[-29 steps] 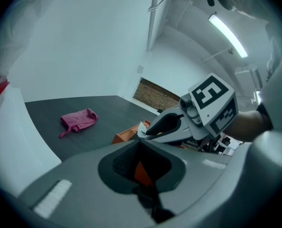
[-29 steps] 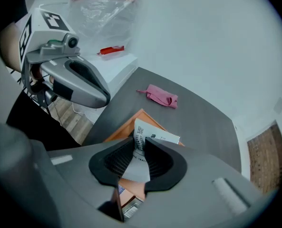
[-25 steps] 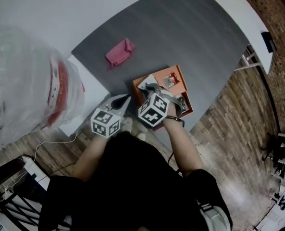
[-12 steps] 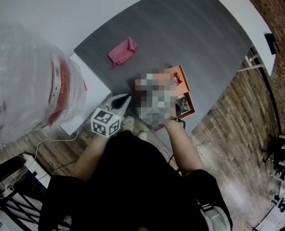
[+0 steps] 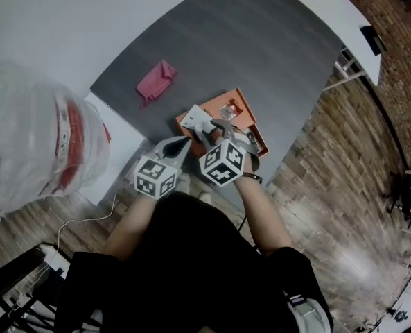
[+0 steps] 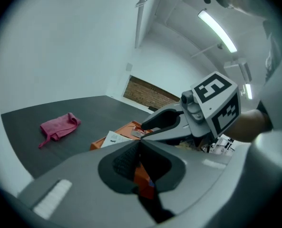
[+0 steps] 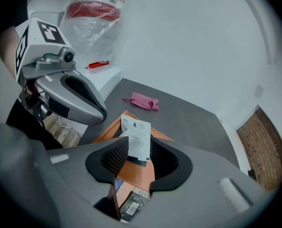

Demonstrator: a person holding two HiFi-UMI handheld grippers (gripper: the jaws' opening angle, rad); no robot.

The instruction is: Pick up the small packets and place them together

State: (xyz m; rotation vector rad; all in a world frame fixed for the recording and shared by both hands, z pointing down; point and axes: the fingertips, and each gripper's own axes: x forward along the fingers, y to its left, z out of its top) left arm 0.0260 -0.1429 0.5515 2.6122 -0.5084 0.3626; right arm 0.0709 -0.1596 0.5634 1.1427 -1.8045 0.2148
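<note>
An orange tray point(image 5: 206, 106) point(image 7: 136, 175) sits at the near edge of the dark grey table. My right gripper point(image 5: 208, 127) point(image 7: 139, 148) hovers over its left corner. A white printed packet point(image 5: 195, 118) point(image 7: 138, 136) stands tilted between the jaws, which have just been closing; its side edges meet both pads. More small packets point(image 5: 229, 109) point(image 7: 133, 205) lie in the tray. My left gripper point(image 5: 179, 143) point(image 6: 140, 144) hangs just left of the tray, shut and empty.
A pink cloth point(image 5: 155, 82) point(image 6: 59, 126) lies further back on the dark grey table point(image 5: 260, 40). A white block point(image 5: 118, 144) stands left of the tray. A big clear plastic bag with red contents point(image 5: 25, 137) point(image 7: 93, 8) rests on it. Wooden floor lies below and to the right.
The right gripper has risen a little with the white packet, which now juts over the tray's left rim. The left gripper has shifted slightly toward the tray.
</note>
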